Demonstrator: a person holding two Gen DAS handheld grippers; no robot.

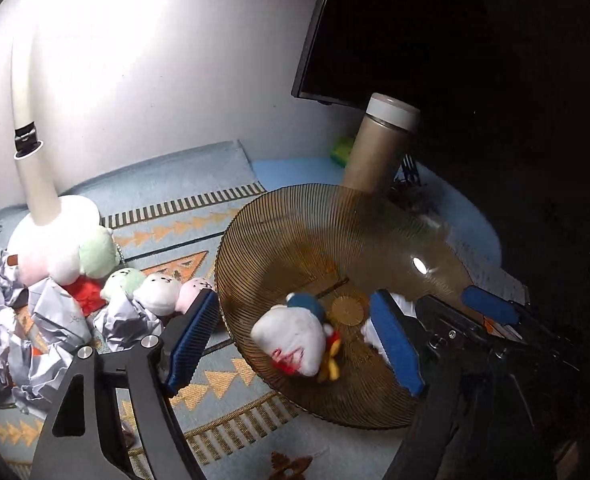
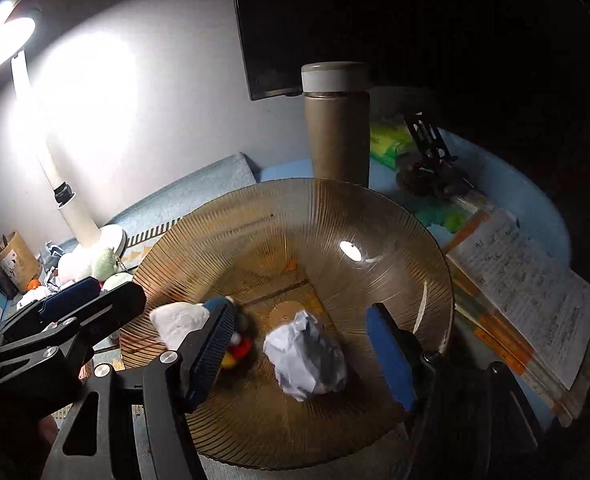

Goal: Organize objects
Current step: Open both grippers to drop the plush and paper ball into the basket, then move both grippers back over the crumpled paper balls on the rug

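An amber ribbed glass bowl (image 2: 295,248) sits on a patterned mat (image 1: 223,396) that covers the lit part of the worktop, near the worktop's back edge and the white wall. Inside the bowl lie a white plush toy (image 1: 295,344) with a blue cap and red-and-yellow trim, and a crumpled ball of white paper (image 2: 307,356) beside it, the two close but seemingly not touching.

The left gripper (image 1: 295,340) hangs over the bowl with its blue pads spread wide; the plush toy lies below and between them, and neither pad presses on it. The right gripper (image 2: 299,356) is likewise open above the bowl, with the paper ball between its pads and free of both. Each gripper shows at the edge of the other's view.

Behind the bowl, towards the back edge, a tan flask (image 2: 337,136) with a pale lid stands upright, and a dark monitor (image 2: 335,20) stands behind it. Toward the left end of the worktop stands a white desk lamp (image 1: 39,176), switched on, with several small plush toys (image 1: 95,252) in green, white and pink around its base and more crumpled paper (image 1: 35,332) heaped in front of them. At the right end an open notebook (image 2: 527,292) lies on a stack of books.
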